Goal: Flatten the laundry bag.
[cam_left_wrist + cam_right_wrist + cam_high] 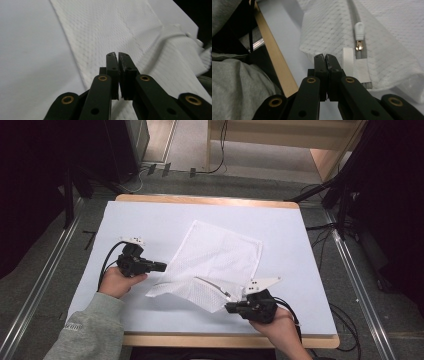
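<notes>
A white mesh bag [220,255] lies flat in the middle of the white table [150,220], its near part folded over so that a grey zipper [215,286] shows. My left gripper [163,266] is shut at the bag's left edge, and in the left gripper view its jaws [116,55] are pressed together over the mesh [112,30]. My right gripper [227,307] is shut at the folded near edge. Its tips [324,57] rest against the fold [329,27], beside a white strap tab [348,61] and the zipper pull [359,27]. No cloth shows between either pair of jaws.
The table's wooden front edge [274,57] runs close behind my right gripper, and a grey sleeve [90,330] comes in at the lower left. Metal floor rails [45,270], cables [340,315] and dark stands [345,195] flank the table. A wooden unit [320,150] stands behind.
</notes>
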Demonstrator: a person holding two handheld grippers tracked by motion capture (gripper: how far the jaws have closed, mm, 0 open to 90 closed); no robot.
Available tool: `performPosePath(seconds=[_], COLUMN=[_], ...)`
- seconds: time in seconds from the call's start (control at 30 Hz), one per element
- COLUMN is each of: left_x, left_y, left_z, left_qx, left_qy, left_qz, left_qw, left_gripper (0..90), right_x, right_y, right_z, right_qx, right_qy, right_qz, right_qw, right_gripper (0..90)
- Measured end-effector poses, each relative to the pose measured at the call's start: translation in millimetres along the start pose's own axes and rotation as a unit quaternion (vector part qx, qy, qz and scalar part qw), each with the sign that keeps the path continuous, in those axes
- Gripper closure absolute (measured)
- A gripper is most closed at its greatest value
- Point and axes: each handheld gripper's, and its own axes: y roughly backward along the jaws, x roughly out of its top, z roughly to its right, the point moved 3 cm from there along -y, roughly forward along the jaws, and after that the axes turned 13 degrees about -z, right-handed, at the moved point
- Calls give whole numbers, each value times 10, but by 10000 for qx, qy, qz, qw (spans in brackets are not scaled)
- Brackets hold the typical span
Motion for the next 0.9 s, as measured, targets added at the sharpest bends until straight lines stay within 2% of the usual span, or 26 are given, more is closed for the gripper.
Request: performPosePath(seconds=[0.07, 0.13, 0.2, 0.3, 0.4, 0.5, 0.6, 0.7, 0.83, 0.9], left_x=[55, 120, 182, 250, 313, 371, 420, 464, 514, 528], left_y=[-38, -95, -160, -253, -340, -415, -492, -535, -576, -593], left_z=[-39, -81, -108, -147, -199, -246, -279, -298, -294, -288], left_qx=[38, 150, 332, 428, 448, 470, 579, 581, 632, 685], left_qy=[84, 156, 148, 175, 227, 273, 255, 226, 107, 52], left_qz=[41, -17, -103, -172, -244, -283, -313, -197, -205, -224], left_qw=[9999, 9998, 9993, 9988, 9984, 9981, 9975, 9979, 9977, 9974], left_gripper=[840, 809, 766, 710, 670, 651, 642, 632, 657, 698], right_x=[-55, -101, -128, -133, -124, -115, -99, -64, -28, -23], right_y=[36, 63, 91, 153, 194, 168, 138, 120, 98, 88], right_z=[-21, -29, -21, 9, 51, 121, 188, 275, 436, 509], right_qx=[-6, 38, 98, 105, -19, -174, -284, -426, -600, -708], right_qy=[-27, -77, -95, -112, -123, -200, -254, -277, -461, -576], right_qz=[18, 42, 105, 305, 464, 455, 417, 457, 462, 470], right_qw=[10000, 10000, 9999, 9994, 9988, 9986, 9984, 9977, 9961, 9947], right_gripper=[900, 890, 822, 753, 744, 731, 731, 718, 716, 713])
